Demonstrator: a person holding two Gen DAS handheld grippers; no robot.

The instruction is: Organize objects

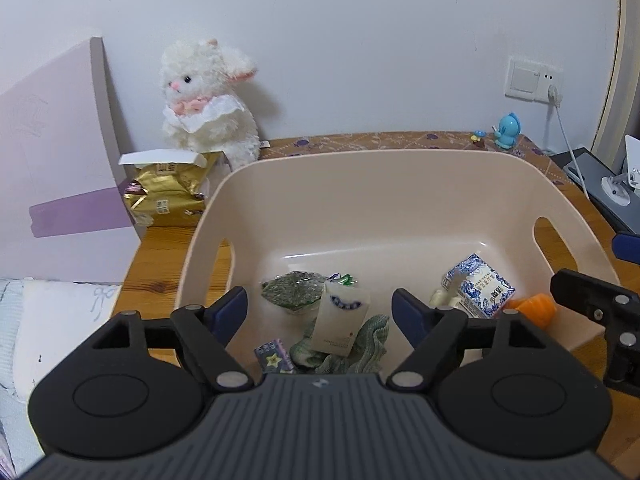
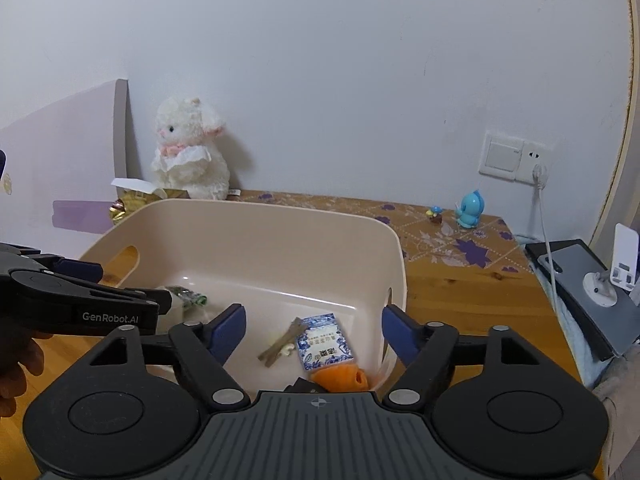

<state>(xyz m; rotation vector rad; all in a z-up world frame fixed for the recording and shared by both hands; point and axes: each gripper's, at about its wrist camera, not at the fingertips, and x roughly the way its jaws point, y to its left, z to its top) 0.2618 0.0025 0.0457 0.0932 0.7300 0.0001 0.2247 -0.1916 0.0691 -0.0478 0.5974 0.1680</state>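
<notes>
A beige plastic basket (image 1: pixel 360 184) (image 2: pixel 256 232) stands on the wooden table. Inside lie a dark green packet (image 1: pixel 292 292), a white sachet (image 1: pixel 340 320), a green cloth (image 1: pixel 360 348), a small purple star box (image 1: pixel 274 356), a blue-and-white carton (image 1: pixel 478 288) (image 2: pixel 324 340) and an orange toy (image 1: pixel 534 310) (image 2: pixel 340 378). My left gripper (image 1: pixel 320 308) hovers open over the basket's near side, nothing between its fingers. My right gripper (image 2: pixel 314 330) is open above the carton and orange toy, holding nothing.
A white plush rabbit (image 1: pixel 208 100) sits at the back left behind a gold packet box (image 1: pixel 168 192). A blue bird figurine (image 2: pixel 470 208) stands on the patterned mat by a wall socket (image 2: pixel 516 156). A phone stand (image 2: pixel 612 276) and cable lie to the right.
</notes>
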